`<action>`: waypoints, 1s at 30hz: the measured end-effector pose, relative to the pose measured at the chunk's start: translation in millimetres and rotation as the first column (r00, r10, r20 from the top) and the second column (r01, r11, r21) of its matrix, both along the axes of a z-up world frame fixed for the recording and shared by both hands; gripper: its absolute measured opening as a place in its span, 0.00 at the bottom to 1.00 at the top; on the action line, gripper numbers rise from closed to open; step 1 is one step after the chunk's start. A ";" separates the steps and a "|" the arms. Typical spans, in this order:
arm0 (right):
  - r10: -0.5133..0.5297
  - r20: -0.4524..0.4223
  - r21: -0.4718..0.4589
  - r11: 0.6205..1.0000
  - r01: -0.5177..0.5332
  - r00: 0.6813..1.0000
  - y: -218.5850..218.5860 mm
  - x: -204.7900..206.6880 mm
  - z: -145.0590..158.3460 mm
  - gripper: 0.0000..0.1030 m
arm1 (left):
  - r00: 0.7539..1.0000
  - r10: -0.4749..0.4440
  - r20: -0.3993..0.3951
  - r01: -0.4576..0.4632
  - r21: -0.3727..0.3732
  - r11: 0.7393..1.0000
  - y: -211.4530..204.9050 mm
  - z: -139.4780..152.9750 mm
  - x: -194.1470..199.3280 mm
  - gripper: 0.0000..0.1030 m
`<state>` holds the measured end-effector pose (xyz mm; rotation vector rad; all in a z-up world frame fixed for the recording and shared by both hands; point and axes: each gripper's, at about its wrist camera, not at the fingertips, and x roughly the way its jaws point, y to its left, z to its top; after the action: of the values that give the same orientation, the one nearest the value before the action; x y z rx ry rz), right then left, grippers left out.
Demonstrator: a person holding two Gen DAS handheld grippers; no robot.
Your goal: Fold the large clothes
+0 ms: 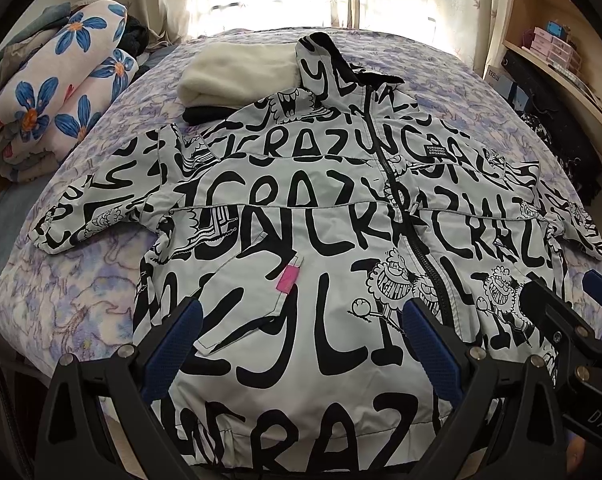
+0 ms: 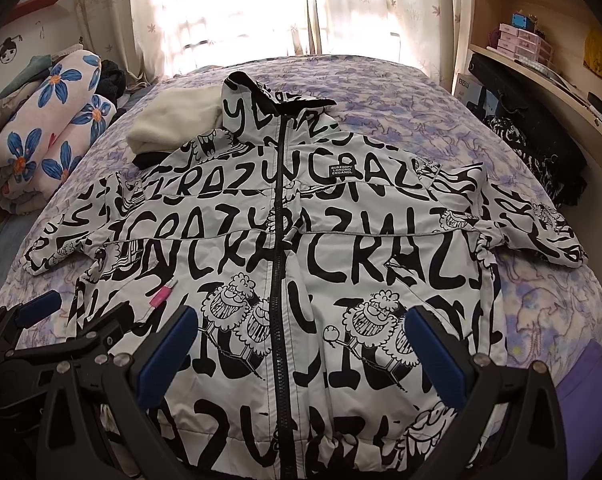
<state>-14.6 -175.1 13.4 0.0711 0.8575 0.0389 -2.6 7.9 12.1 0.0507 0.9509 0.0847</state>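
A white jacket with black "CRAZY" lettering [image 1: 301, 216] lies spread face up on the bed, zipped, collar toward the window, sleeves out to both sides; it also shows in the right wrist view [image 2: 285, 240]. My left gripper [image 1: 301, 320] is open and empty, hovering over the jacket's lower left front near a pink tag [image 1: 287, 278]. My right gripper [image 2: 301, 324] is open and empty over the lower front, astride the zipper [image 2: 279, 280]. The right gripper also shows at the right edge of the left wrist view [image 1: 561, 304], and the left gripper at the left of the right wrist view [image 2: 61, 320].
The bed has a purple patterned cover [image 1: 81, 288]. A folded cream fleece [image 1: 237, 72] lies on a dark garment by the collar. A rolled floral blanket [image 1: 49, 96] sits at the left. Shelves and a dark bag [image 2: 533, 148] stand right. Curtains [image 2: 229, 8] hang behind.
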 end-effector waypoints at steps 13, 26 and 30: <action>-0.001 0.002 -0.003 1.000 0.001 1.000 -1.8 2.6 -1.9 1.00 | 1.000 -0.013 -0.022 0.012 -0.030 0.999 0.7 -1.5 0.7 0.96; -0.101 0.140 -0.055 0.992 0.110 0.985 -35.3 10.2 37.9 1.00 | 0.970 -0.156 0.187 0.168 -0.047 0.985 -32.5 41.3 26.2 0.96; -0.182 0.304 -0.068 0.975 0.211 0.935 -72.7 15.8 61.4 1.00 | 0.916 -0.206 0.343 0.228 -0.022 0.974 -58.1 74.9 47.2 0.96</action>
<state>1.1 -247.9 74.9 0.0556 0.5468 -0.1781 44.6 -50.2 87.0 0.0816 0.5970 -0.1393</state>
